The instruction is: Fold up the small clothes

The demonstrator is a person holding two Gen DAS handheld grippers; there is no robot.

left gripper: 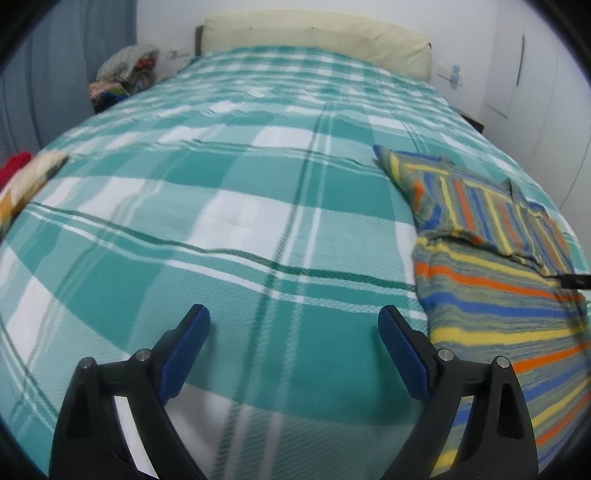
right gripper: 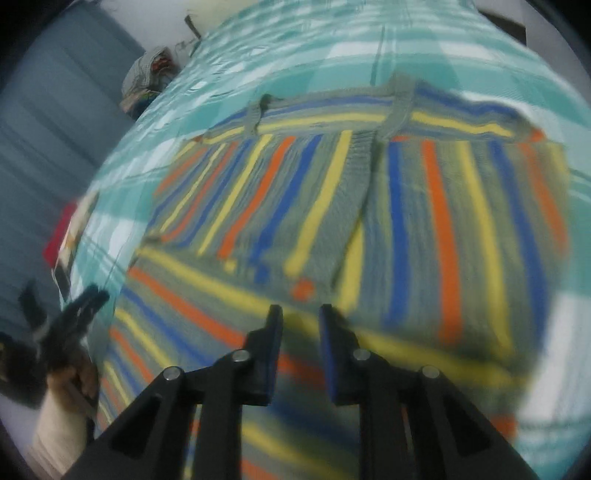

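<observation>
A small striped knit garment (left gripper: 491, 266), grey-green with orange, blue and yellow stripes, lies on the bed at the right in the left wrist view, its top part folded over. It fills the right wrist view (right gripper: 332, 206). My left gripper (left gripper: 293, 325) is open and empty over bare bedspread, left of the garment. My right gripper (right gripper: 300, 321) hovers over the garment, jaws slightly apart, nothing visibly between them; this view is blurred. The left gripper also shows in the right wrist view (right gripper: 85, 299) at the garment's left edge.
The bed has a teal and white plaid bedspread (left gripper: 229, 206) and a cream headboard (left gripper: 317, 33). A pile of clothes (left gripper: 122, 74) sits beside the bed at the far left. A patterned cloth and something red (left gripper: 22, 177) lie at the left edge.
</observation>
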